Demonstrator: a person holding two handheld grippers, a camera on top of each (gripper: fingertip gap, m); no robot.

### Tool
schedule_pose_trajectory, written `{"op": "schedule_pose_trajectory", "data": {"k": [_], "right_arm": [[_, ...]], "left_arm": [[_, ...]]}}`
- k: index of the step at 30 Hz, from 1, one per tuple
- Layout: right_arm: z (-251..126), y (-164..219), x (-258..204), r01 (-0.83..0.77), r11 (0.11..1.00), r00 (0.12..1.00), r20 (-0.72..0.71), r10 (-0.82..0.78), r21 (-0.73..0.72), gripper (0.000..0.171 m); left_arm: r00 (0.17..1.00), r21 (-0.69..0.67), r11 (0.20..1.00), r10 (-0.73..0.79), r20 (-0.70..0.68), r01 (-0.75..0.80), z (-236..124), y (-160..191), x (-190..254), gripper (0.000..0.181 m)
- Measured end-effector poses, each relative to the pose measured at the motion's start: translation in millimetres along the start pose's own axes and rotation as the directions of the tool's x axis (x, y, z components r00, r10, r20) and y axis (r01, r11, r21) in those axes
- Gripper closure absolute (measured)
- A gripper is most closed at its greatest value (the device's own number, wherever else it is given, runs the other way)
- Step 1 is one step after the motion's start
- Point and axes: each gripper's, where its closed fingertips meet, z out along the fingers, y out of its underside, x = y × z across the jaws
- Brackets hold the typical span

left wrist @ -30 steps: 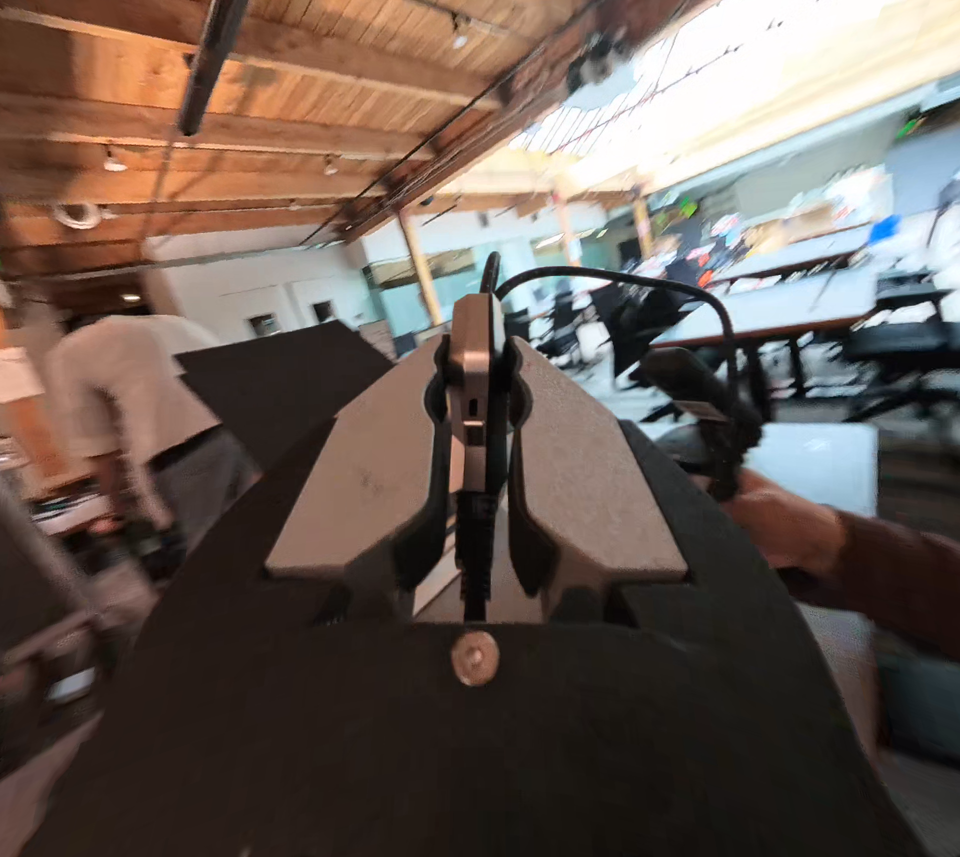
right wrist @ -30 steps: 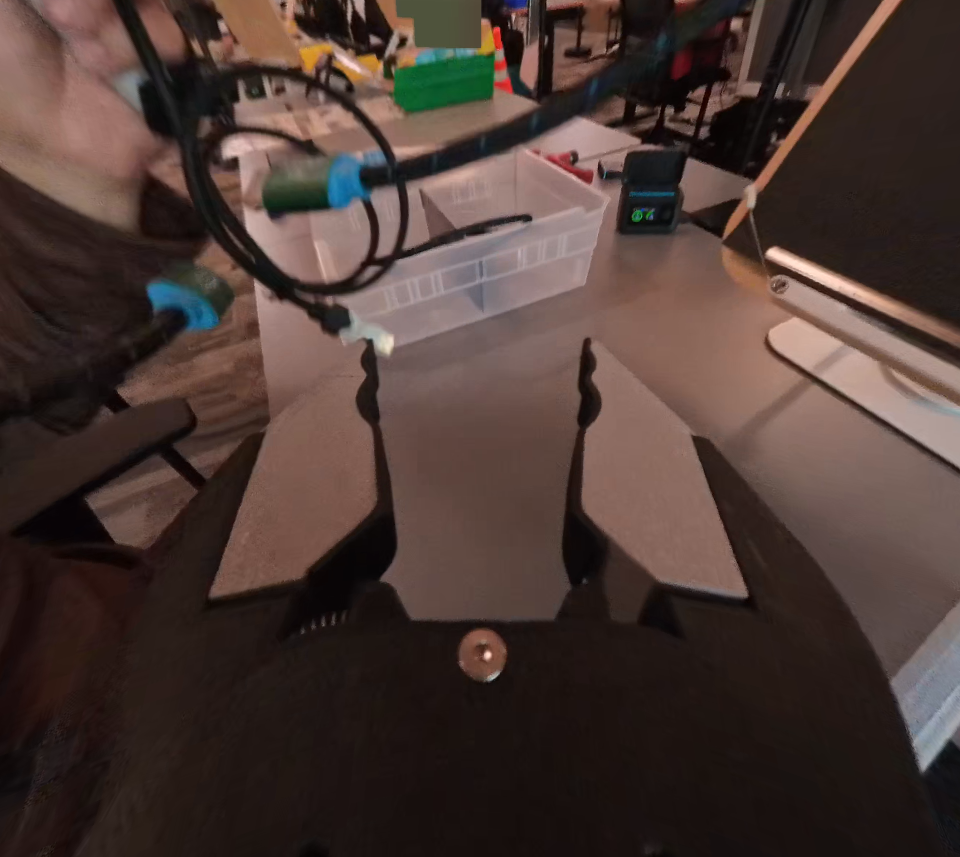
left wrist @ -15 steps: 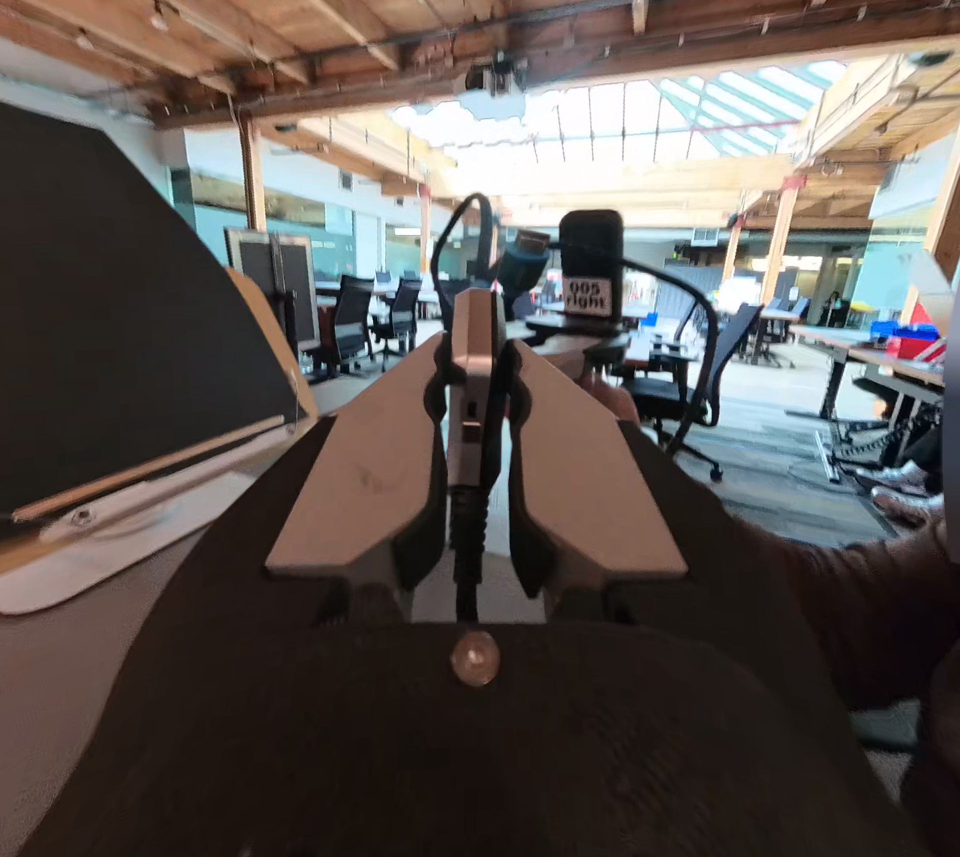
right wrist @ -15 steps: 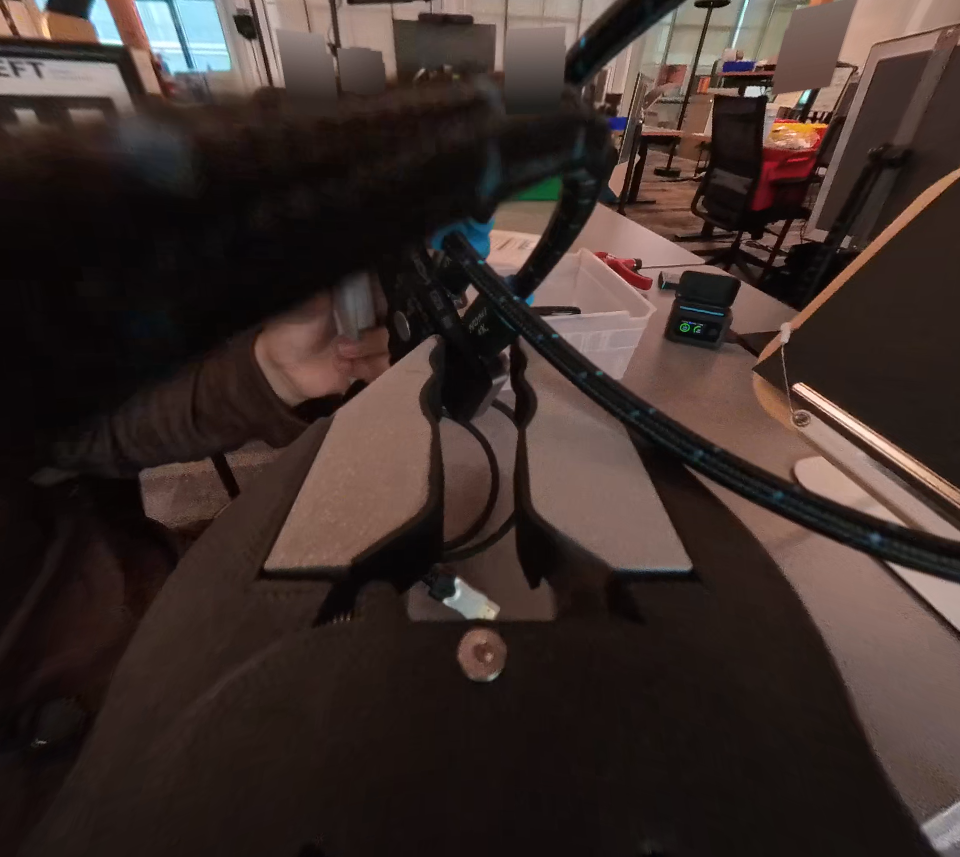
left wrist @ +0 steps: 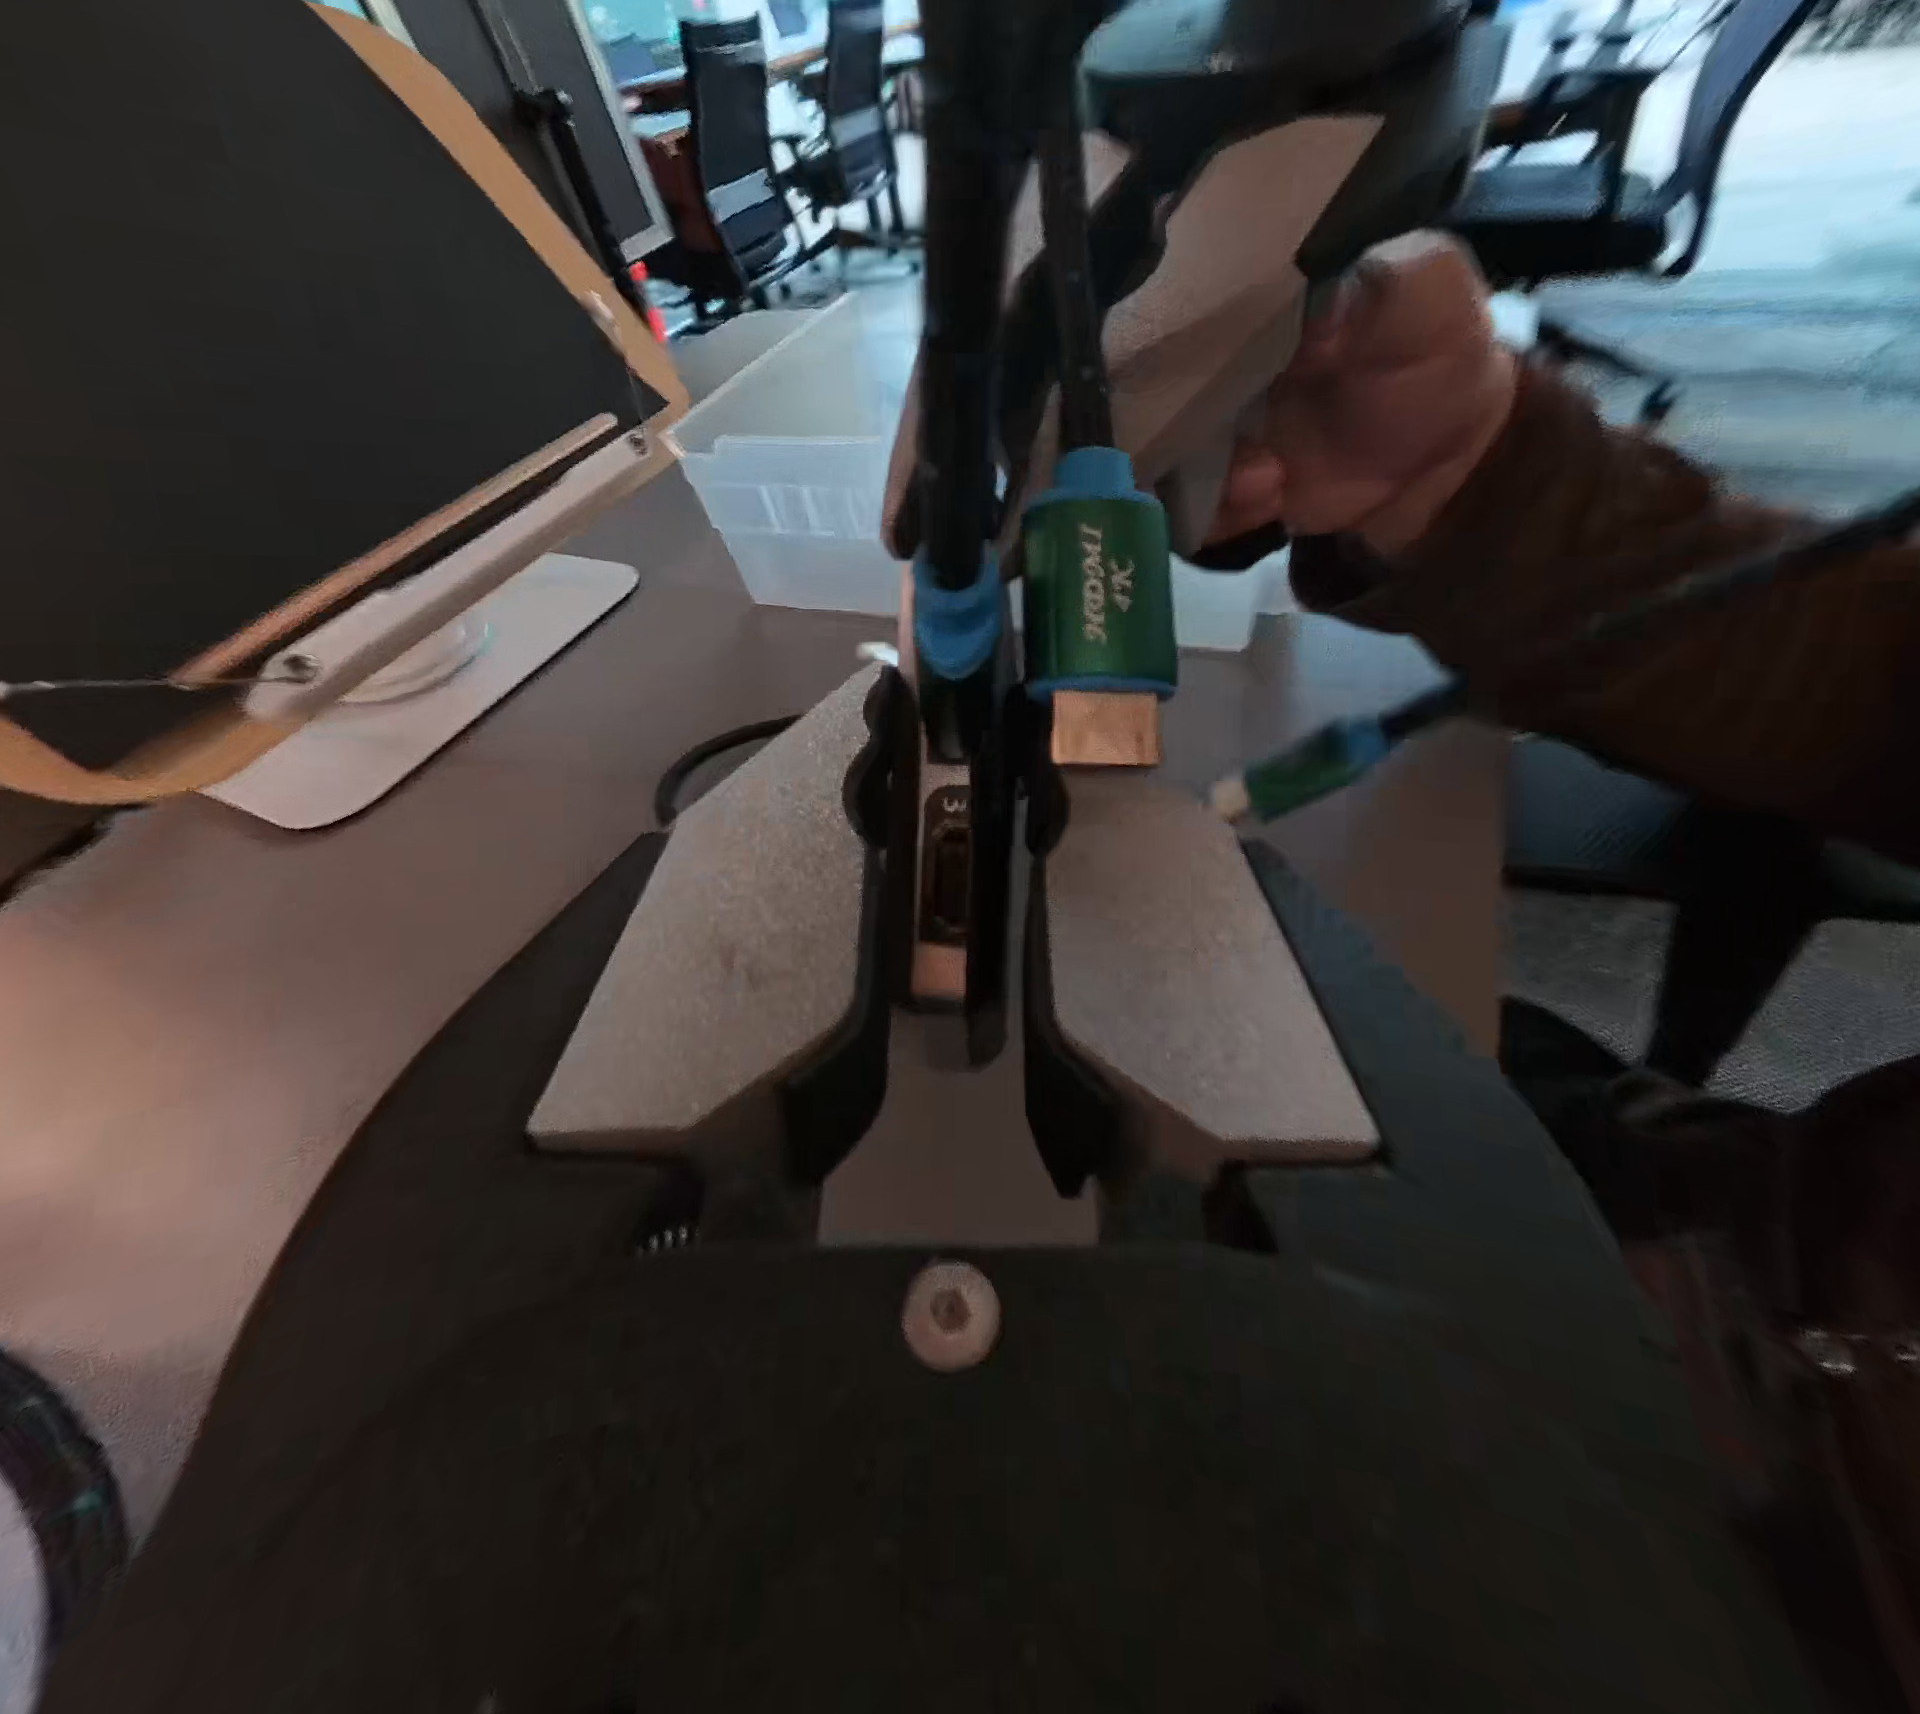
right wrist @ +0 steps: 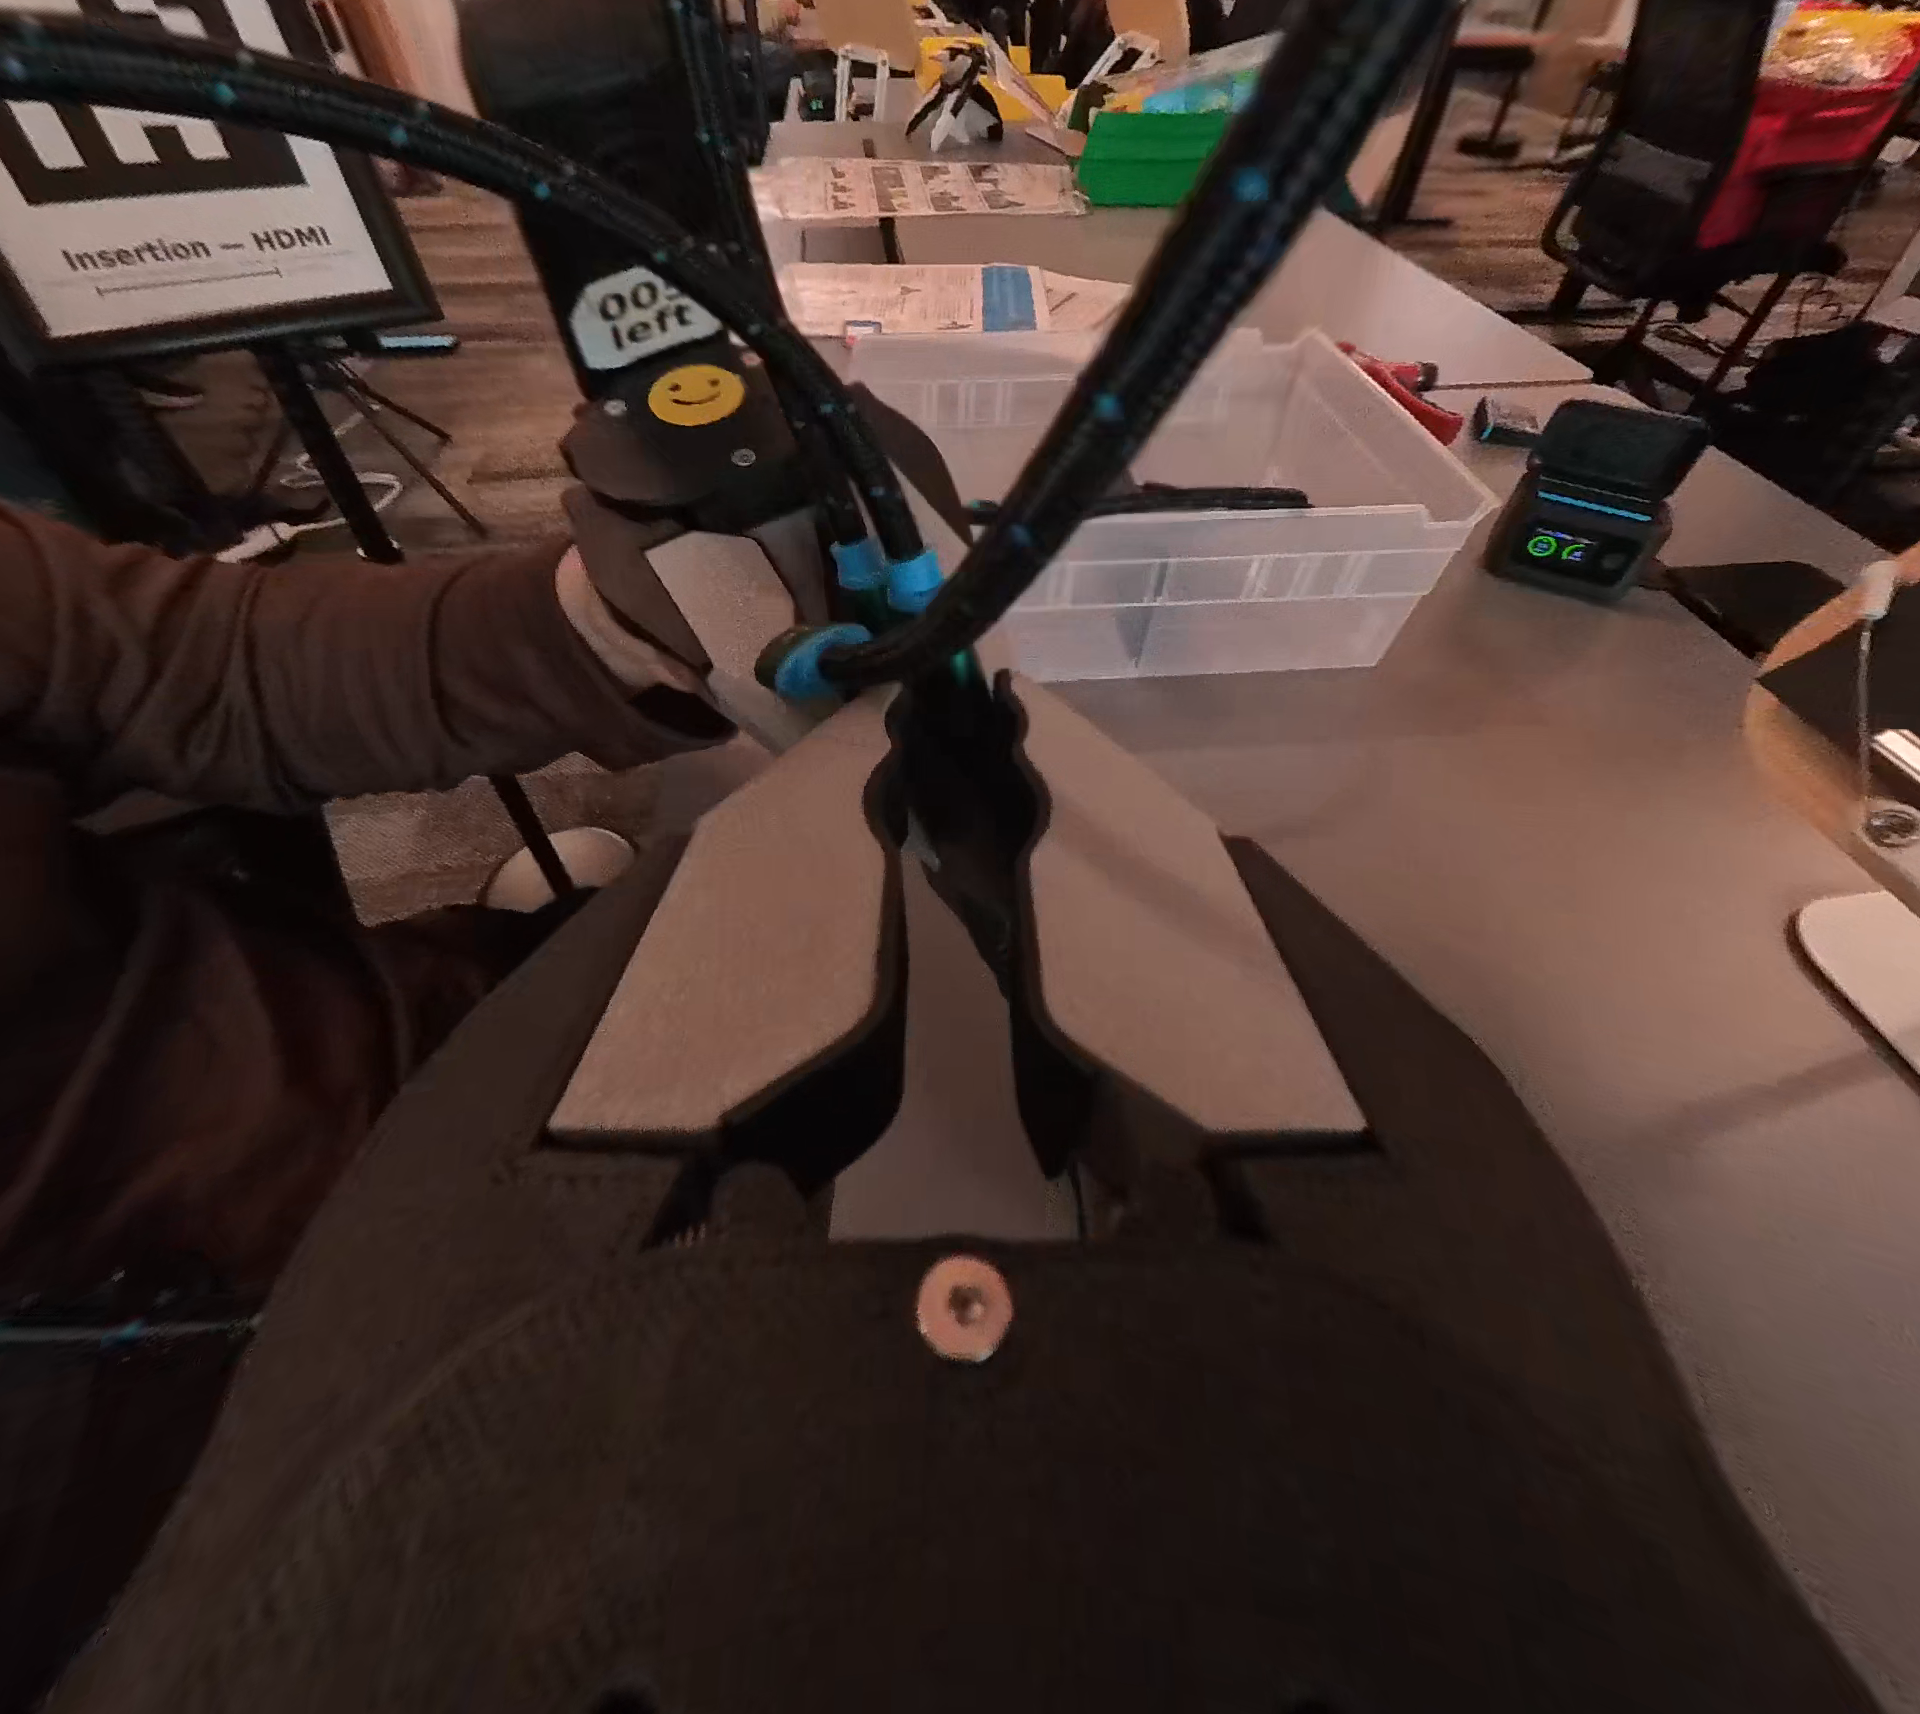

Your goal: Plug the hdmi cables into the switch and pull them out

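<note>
clear plastic bin, grey table, office chairs

black grippers, grey jaws, brown sleeves.

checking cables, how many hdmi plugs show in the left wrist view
3: first plug entering the switch in the left tool, second plug hanging free beside it, third plug dangling below the sleeve. Others may be hidden.
</note>
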Motion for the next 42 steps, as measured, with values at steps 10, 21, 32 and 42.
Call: {"op": "schedule_pose_trajectory", "data": {"k": [10,21,32,42], "right_arm": [[7,-12,-18,-0.129,0.987,0.979,0.173,0.111,0.094,0.162],[-15,-5,-26,0.056,0.998,0.993,0.102,-0.056,0.011,0.161],[-9,3,-26,0.006,1.0,0.988,0.156,-0.005,0.0,0.163],[5,-3,-9,-0.146,0.979,0.976,0.18,0.119,0.145,0.164]], "left_arm": [[0.979,0.041,0.988,-0.143,-0.148,0.151,-24,-10,12,0.161],[0.925,0.0,0.955,-0.289,-0.248,0.298,-22,-17,32,0.161],[0.919,-0.027,0.953,-0.298,-0.259,0.302,-18,-11,34,0.161],[0.914,0.012,0.93,-0.359,-0.188,0.368,-17,-5,15,0.161]]}}
